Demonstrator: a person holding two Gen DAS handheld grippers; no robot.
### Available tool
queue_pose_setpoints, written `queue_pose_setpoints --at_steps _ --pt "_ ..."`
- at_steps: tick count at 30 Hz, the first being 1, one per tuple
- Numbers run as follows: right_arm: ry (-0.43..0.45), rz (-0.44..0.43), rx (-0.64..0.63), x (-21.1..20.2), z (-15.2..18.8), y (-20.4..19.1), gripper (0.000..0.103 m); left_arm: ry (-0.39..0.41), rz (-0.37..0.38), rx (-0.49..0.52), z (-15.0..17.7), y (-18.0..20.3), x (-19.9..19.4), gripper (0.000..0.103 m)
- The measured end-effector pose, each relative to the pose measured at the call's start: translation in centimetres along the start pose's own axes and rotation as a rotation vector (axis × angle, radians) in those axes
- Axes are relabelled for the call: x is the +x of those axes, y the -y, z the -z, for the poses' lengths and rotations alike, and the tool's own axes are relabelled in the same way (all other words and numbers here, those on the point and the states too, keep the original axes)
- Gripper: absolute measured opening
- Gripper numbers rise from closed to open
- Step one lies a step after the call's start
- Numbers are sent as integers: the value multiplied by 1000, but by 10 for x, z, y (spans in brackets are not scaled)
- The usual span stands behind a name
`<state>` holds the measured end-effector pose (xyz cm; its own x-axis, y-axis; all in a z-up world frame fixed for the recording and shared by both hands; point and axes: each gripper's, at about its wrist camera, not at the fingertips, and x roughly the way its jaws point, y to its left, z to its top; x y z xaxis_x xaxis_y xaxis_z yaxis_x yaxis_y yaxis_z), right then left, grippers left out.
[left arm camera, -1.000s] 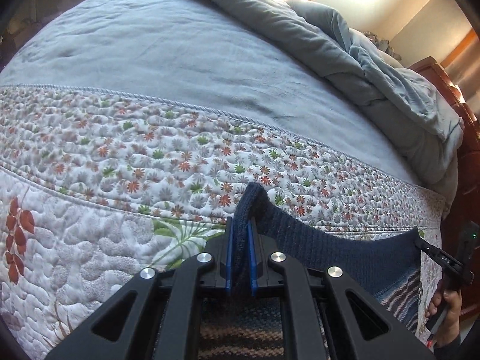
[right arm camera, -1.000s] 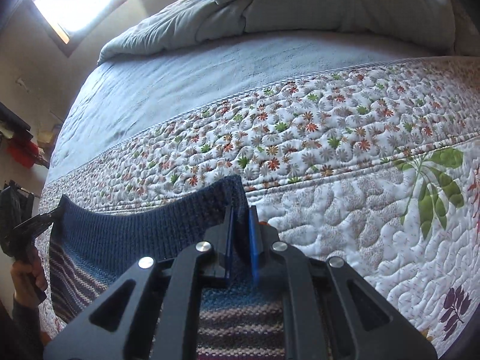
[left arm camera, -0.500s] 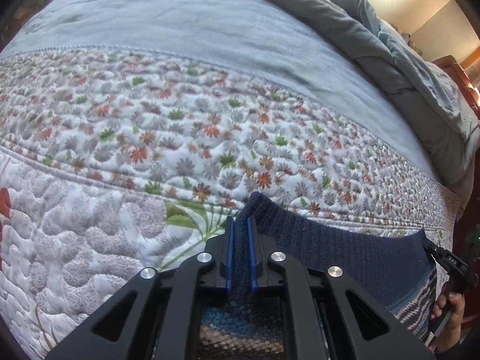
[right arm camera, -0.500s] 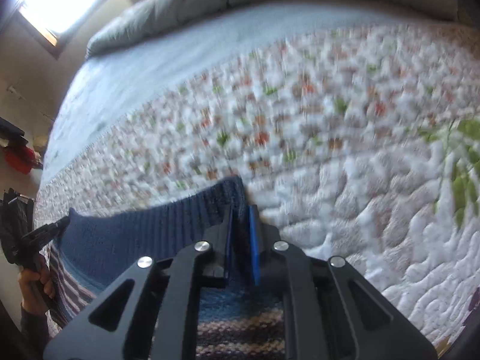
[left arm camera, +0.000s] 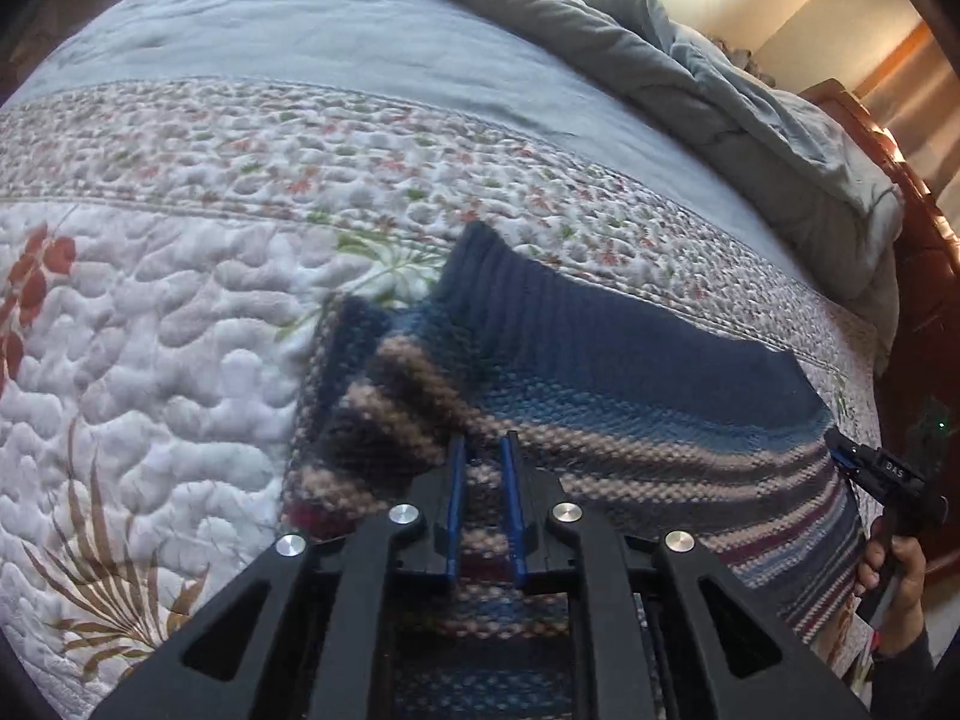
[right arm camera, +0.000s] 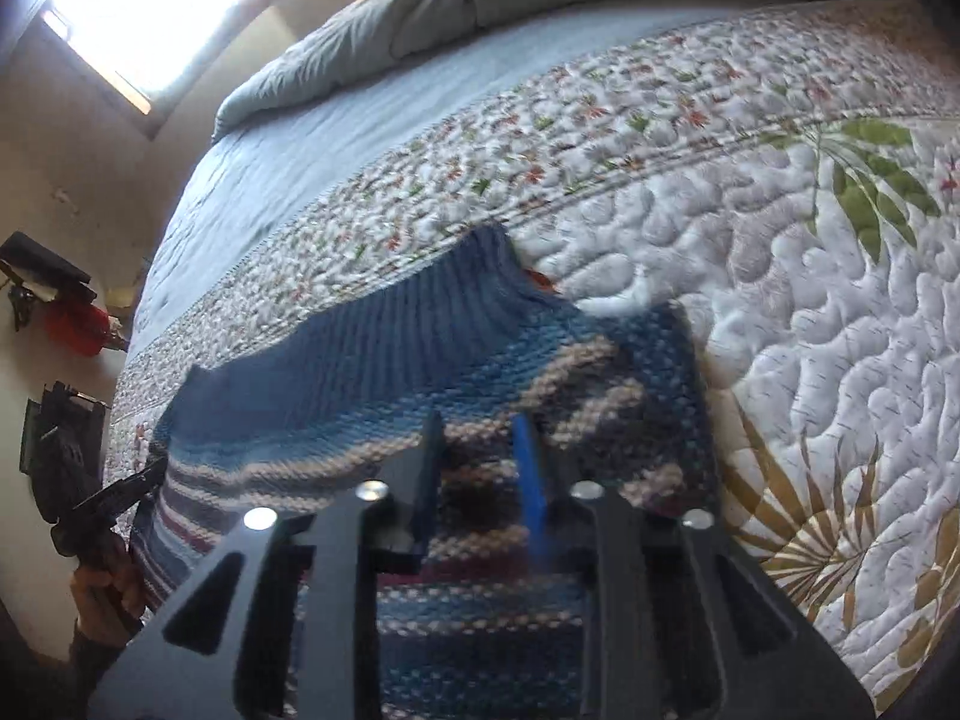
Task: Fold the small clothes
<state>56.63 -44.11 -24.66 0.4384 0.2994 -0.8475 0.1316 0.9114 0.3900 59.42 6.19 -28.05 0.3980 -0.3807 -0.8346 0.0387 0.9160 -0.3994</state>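
Observation:
A small knitted sweater (left arm camera: 600,372) with a navy ribbed band and blue, tan and maroon stripes lies on the quilted bedspread; it also shows in the right wrist view (right arm camera: 420,372). My left gripper (left arm camera: 480,450) is open, its blue pads apart just above the sweater's left part. My right gripper (right arm camera: 480,432) is open above the sweater's right part. Each view shows the other gripper at the sweater's far edge: the right one (left arm camera: 870,468) and the left one (right arm camera: 114,498).
The floral quilt (left arm camera: 180,312) covers the near bed. A grey sheet (left arm camera: 300,30) lies beyond it, with a bunched grey duvet (left arm camera: 750,102) at the far side. A wooden bed frame (left arm camera: 924,276) stands right. A bright window (right arm camera: 138,12) lights the left wall.
Both grippers have let go of the sweater's navy band and opened. The sweater has dropped onto the quilt and lies spread ahead of the fingers.

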Motion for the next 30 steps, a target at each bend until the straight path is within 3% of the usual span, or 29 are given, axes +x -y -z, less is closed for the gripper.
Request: queue_pose_setpoints --at_steps 1,3,5,7,10,12,14,15,19,21,22,23,24,26,30 --pt "-1 6 14 0 0 7 0 -2 11 -12 1 -5 0 6" --pt "-6 -33 78 -10 1 17 0 10 59 -67 0 -13 -11 6" --pt "55 -111 82 -44 15 12 24 59 111 -49 4 -8 -37 10" --pt "99 -150 49 -73 40 6 26 111 168 -3 28 2 -69 10" --pt "115 -194 66 -99 85 18 27 116 194 20 67 6 -87 11" --pt "127 -181 119 -101 113 38 25 79 177 14 92 -5 -82 11" --pt "90 -185 184 -89 128 63 5 53 178 -20 104 -19 -71 10" --pt "80 -185 197 -84 131 71 1 44 188 -35 107 -25 -65 6" --pt "96 -184 243 -86 132 80 0 37 212 -93 100 -42 -56 2" --pt "110 -171 241 -101 137 70 6 26 225 -104 98 -44 -63 3" --pt "111 -163 231 -108 141 62 8 26 227 -94 98 -43 -71 7" --pt "116 -161 204 -117 149 50 9 31 234 -83 99 -41 -81 21" --pt "123 -163 169 -125 157 38 10 41 251 -76 101 -42 -96 46" --pt "130 -148 94 -133 173 11 23 86 263 -61 104 -45 -127 79" --pt "72 -45 -77 -123 206 -50 42 58 260 -59 96 -63 -156 84"
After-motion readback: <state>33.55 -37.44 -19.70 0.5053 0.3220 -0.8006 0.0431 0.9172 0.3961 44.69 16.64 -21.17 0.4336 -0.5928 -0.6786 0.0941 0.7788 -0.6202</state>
